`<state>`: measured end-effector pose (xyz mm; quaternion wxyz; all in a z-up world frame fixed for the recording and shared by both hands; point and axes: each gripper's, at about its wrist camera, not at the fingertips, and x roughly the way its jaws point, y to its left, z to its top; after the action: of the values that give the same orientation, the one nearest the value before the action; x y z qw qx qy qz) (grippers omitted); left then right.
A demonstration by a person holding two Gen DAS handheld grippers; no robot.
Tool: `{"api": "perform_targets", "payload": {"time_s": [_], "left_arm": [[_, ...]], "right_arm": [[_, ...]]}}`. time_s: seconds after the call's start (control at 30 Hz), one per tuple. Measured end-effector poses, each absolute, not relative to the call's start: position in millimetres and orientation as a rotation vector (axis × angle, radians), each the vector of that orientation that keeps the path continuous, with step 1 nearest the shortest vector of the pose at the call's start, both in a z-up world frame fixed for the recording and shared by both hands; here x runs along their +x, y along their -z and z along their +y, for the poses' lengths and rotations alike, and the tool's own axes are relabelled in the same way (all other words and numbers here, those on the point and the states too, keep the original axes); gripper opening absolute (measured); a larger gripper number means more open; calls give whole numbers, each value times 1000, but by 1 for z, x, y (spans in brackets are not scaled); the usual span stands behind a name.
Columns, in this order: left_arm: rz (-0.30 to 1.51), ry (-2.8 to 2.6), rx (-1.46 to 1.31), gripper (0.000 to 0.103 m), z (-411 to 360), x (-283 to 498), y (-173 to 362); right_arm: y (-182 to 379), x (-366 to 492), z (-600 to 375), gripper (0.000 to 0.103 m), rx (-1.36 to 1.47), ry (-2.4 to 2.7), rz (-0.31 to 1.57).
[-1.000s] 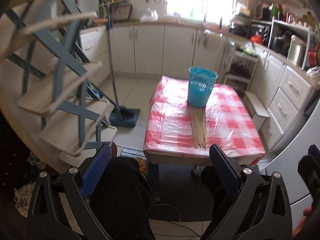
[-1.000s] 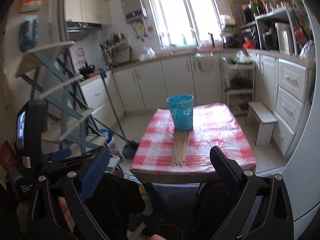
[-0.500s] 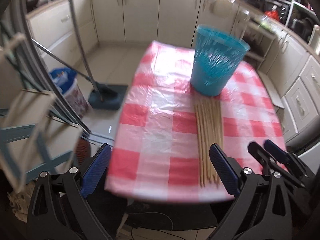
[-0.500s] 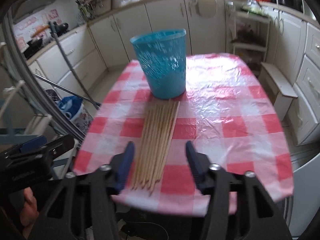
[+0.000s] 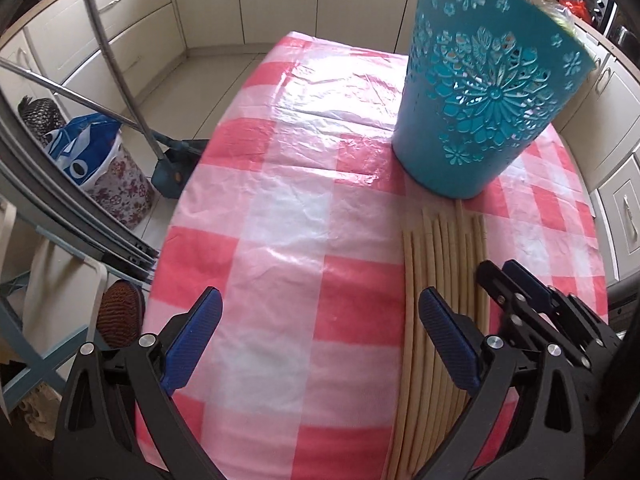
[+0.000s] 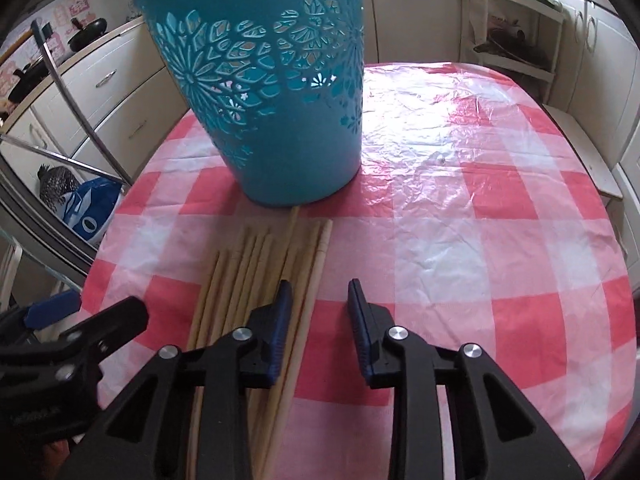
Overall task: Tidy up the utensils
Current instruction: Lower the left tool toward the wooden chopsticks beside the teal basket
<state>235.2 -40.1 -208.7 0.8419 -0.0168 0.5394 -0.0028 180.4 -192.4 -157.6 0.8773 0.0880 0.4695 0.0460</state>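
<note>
- the chopsticks (image 6: 256,280) lie side by side in a flat row on the red-and-white checked tablecloth (image 6: 460,240), far ends pointing at the teal cut-out bin (image 6: 264,92); one stick's tip runs right up to the bin's base, the others stop just short of it.
- the bin stands upright near the middle of the table, and its rim is cut off at the top of the right wrist view, so what is inside cannot be told.
- judging from the task, the step in hand is picking a stick from the row to drop into the bin.
- to do it well, the person should settle on the outermost stick on the right edge of the row, straddle it alone, and come down until both pads sit either side before squeezing (a grip across two sticks would likely scissor them apart).
- gripping near mid-length would keep the stick from tipping when it lifts.
- the right gripper (image 6: 318,300) hovers over the right edge of the row with its jaws closing; they stand narrowly apart, the left pad above the outer sticks, and nothing is pinched between them yet.
- the left gripper (image 5: 320,320) hangs wide open over bare cloth just left of the row, its right finger above the sticks, holding nothing.
- beyond the table are cream cabinets and a mop handle.
</note>
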Motion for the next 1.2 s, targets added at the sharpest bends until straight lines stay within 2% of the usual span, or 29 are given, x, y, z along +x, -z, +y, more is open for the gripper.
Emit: {"api": "perform_targets", "payload": {"time_s": [0.27, 0.67, 0.73, 0.83, 0.9, 0.93, 1.0, 1.1, 1.17, 1.2], "left_arm": [[1168, 9, -10, 95, -49, 247, 226], [1147, -18, 68, 94, -55, 248, 233], [1136, 1, 73, 90, -55, 249, 232], [1116, 43, 86, 75, -61, 250, 229], [1105, 63, 91, 64, -67, 250, 227], [1104, 65, 98, 62, -68, 252, 227], [1109, 82, 98, 53, -68, 255, 226], [1110, 86, 96, 49, -64, 258, 225], [1100, 89, 107, 50, -63, 258, 225], [1095, 88, 109, 50, -63, 257, 226]], "right_arm": [[160, 181, -215, 26, 255, -163, 971], [161, 185, -205, 27, 149, -125, 952], [160, 186, -202, 27, 109, -128, 951], [160, 187, -205, 26, 102, -140, 964], [163, 190, -214, 10, 95, -111, 984], [163, 191, -217, 5, 102, -112, 988], [164, 195, -227, 5, 172, -138, 995], [161, 196, -231, 12, 237, -184, 970], [154, 195, -229, 26, 278, -223, 928], [154, 195, -227, 28, 273, -219, 926]]}}
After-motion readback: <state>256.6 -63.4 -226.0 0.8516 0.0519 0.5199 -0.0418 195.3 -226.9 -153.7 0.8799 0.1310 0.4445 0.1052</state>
